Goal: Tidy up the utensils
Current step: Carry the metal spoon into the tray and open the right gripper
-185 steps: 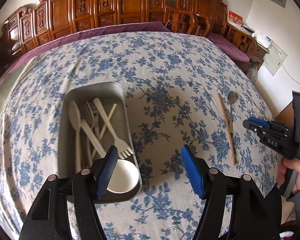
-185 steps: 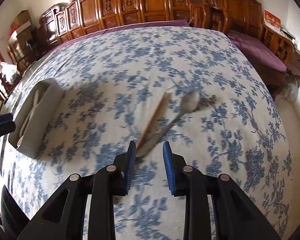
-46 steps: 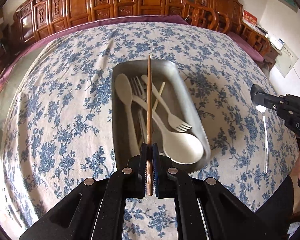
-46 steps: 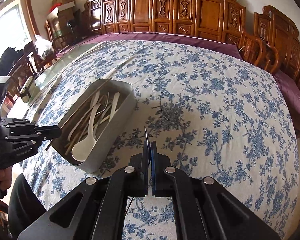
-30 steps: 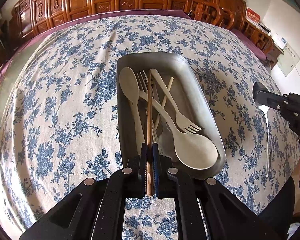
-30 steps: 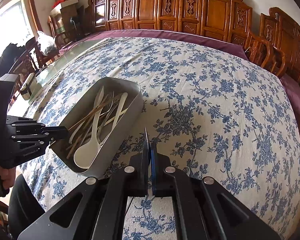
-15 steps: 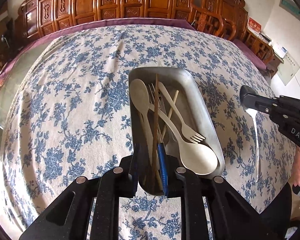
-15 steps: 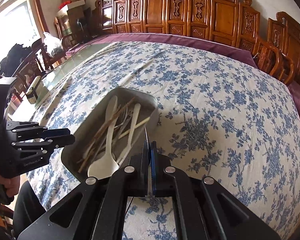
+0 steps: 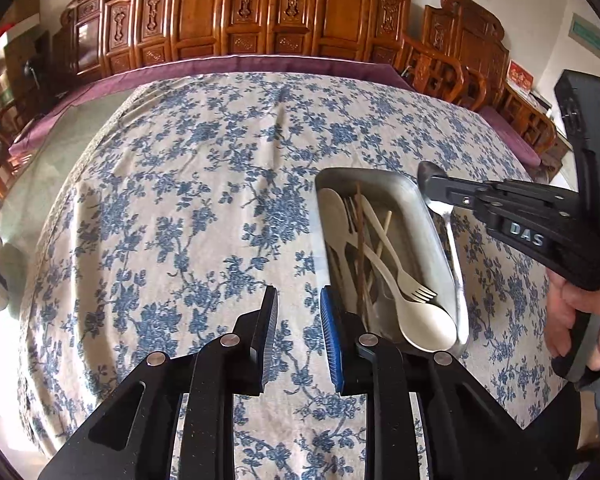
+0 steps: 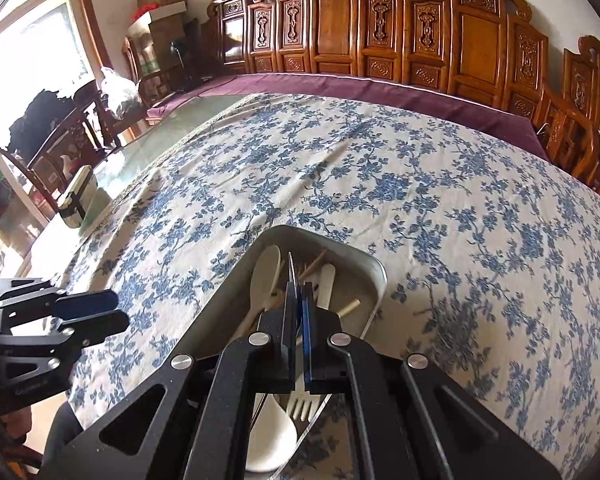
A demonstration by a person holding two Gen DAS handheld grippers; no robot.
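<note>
Blue-flowered cloth [image 9: 180,200] is covering the counter, and at the left of the left-wrist view the left tool [image 9: 298,332] is hanging over bare fabric just beside the tray, its blue-padded fingers [image 9: 329,332] standing apart with nothing between them, which suits a tool that has no load and is keeping out of the way. To its right the metal tray [image 9: 440,240] is lying lengthwise on the cloth and gathering the utensils in one place: a pale plastic spoon [image 9: 424,326] with its bowl at the near end, a pale fork [image 9: 404,276] crossing it, and a dark wooden chopstick [image 9: 360,240] lying along the tray among the handles. Farther right, the right tool [image 9: 432,180] is reaching in over the tray's far right rim, pinching a metal spoon [image 9: 454,248] by its bowl end so that the thin handle is trailing along the outside of the right wall rather than inside. In the right-wrist view the right tool's fingers [image 10: 288,332] are pressed together on the spoon, only a thin sliver of it showing above them, directly over the tray [image 10: 374,268]. Holding it high and aligned with the tray's length looks meant to let the handle clear the rim; judged from this, the spoon is not yet down among the others.
</note>
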